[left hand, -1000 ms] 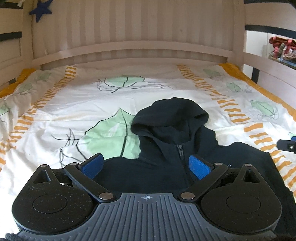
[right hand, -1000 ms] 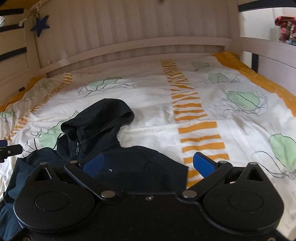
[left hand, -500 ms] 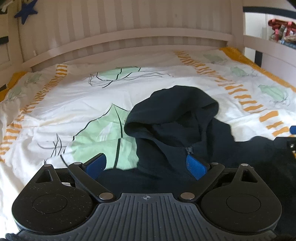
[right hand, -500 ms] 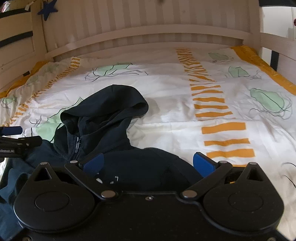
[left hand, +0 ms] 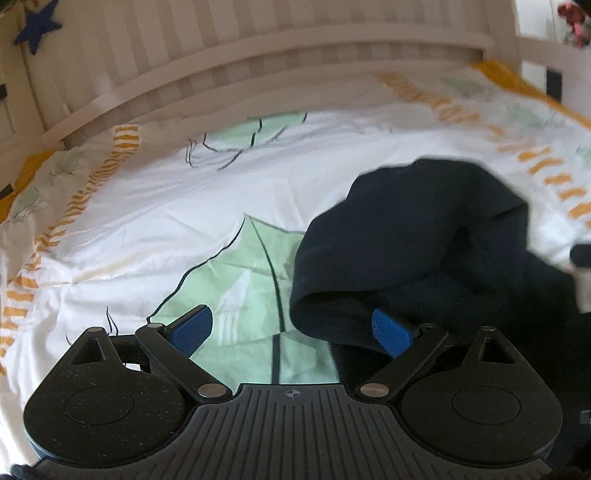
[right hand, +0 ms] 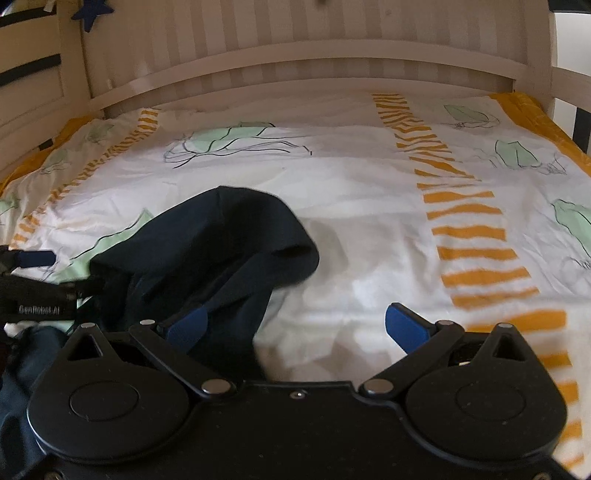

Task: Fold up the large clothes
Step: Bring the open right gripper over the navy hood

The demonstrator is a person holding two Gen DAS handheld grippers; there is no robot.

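Observation:
A dark navy zip hoodie point(left hand: 424, 240) lies on the bed, hood toward the headboard; it also shows in the right wrist view point(right hand: 214, 251). My left gripper point(left hand: 291, 328) is open, low over the sheet at the hood's left edge, its right pad point(left hand: 389, 332) against the dark fabric. My right gripper point(right hand: 295, 325) is open, its left pad point(right hand: 184, 326) over the hoodie's right side and its right pad over bare sheet. The left gripper's body point(right hand: 37, 291) shows at the left edge of the right wrist view. The hoodie's lower part is hidden behind both grippers.
The bed has a white duvet point(right hand: 369, 192) with green leaves and orange stripes. A pale slatted wooden headboard point(left hand: 258, 55) stands at the far end, side rails point(right hand: 33, 92) left and right. A blue star point(left hand: 35, 26) hangs on the left.
Both grippers have moved forward toward the hood and apart: the left one has shifted left so the hoodie sits to its right, the right one shifted right. Both stay open.

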